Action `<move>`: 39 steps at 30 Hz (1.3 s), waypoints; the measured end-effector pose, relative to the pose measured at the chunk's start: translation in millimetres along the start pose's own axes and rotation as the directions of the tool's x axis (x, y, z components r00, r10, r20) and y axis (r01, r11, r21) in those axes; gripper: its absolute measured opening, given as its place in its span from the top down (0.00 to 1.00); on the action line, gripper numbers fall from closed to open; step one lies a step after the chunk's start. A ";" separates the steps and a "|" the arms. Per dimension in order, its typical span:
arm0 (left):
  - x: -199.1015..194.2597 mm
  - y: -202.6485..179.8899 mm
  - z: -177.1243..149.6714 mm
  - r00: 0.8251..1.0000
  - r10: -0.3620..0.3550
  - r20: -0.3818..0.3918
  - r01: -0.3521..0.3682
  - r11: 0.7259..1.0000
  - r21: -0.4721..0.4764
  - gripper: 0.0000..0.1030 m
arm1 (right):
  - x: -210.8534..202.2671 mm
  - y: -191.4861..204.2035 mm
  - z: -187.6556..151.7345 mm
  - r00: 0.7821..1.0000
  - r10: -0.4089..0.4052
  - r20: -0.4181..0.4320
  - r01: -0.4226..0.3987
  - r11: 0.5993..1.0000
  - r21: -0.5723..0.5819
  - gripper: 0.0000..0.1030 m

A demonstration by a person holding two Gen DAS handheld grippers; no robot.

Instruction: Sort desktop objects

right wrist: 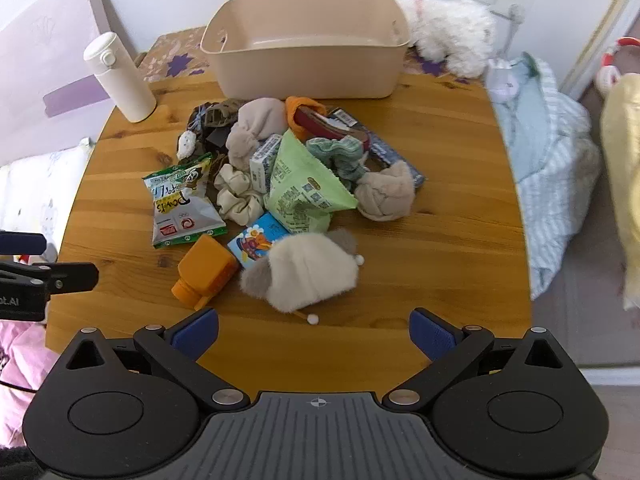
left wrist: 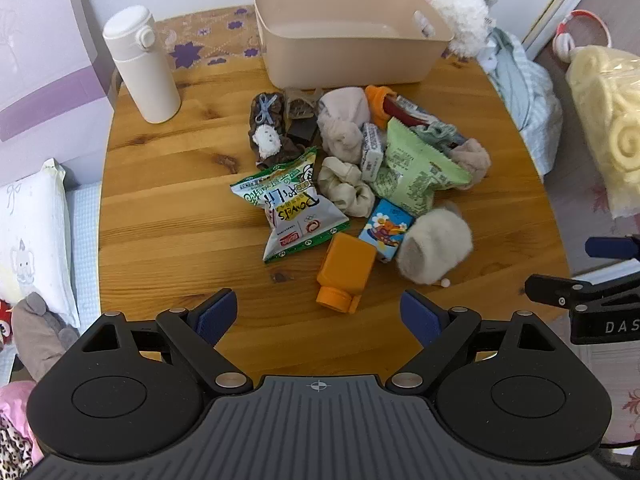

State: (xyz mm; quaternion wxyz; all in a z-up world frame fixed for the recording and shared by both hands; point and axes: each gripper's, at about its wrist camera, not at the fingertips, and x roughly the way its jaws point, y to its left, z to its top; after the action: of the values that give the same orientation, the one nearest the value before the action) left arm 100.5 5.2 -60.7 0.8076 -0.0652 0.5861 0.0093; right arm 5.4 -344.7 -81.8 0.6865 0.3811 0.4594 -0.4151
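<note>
We see both tongs above the near edge of the wooden tabletop [left wrist: 168, 208], angled steeply down. Left tongs [left wrist: 318, 316]: blue pads spread wide, nothing between them, no contact with any object. Right tongs [right wrist: 314, 334]: likewise spread wide, pinching nothing.

The things to sort lie in one loose heap at the middle of the tabletop, ahead of both tongs. Nearest the left tongs we note an orange bottle [left wrist: 346, 270] on its side, cap toward the near edge. Touching it on the right is a small blue carton [left wrist: 386, 232] with a cartoon print. A fluffy cream hat [right wrist: 310, 276] lies beside the carton, nearest the right tongs, with two small white pompoms on the wood in front of it.

Further in: a white-and-green snack bag [left wrist: 294, 208] on the left side of the heap, a light green snack bag [left wrist: 416, 168] on the right, and a cream scrunchie [left wrist: 346, 190] between them. A small white-and-green box [left wrist: 372, 150] leans against the green bag. Behind these we see beige fabric bundles, a dark brown piece with a blue bow and a white puff, a teal scrunchie [right wrist: 340, 152] and an orange item with a dark red part; details of that last one are unclear.

A beige bin [left wrist: 344, 58] stands at the far edge, behind the heap and apart from it; its inside looks bare. A white flask [left wrist: 140, 66] stands upright at far left, well apart from the heap.
</note>
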 end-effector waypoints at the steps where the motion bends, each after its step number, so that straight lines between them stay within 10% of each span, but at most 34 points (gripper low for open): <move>1: 4.6 -0.6 2.2 1.000 0.005 -0.010 -0.005 1.000 -0.001 0.12 | 5.4 -1.9 3.3 1.000 0.003 -0.006 -0.003 1.000 0.002 0.00; 39: 165.5 -19.2 13.0 0.980 0.037 -0.198 -0.061 0.991 -0.118 0.13 | 168.9 -9.4 32.4 0.983 0.006 -0.182 -0.034 0.988 -0.149 0.00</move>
State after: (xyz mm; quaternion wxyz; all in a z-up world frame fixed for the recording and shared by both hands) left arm 166.3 -22.6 -211.8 0.7401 -0.1012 0.6621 0.0592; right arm 46.3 -414.6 -233.9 0.6731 0.3685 0.5464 -0.3356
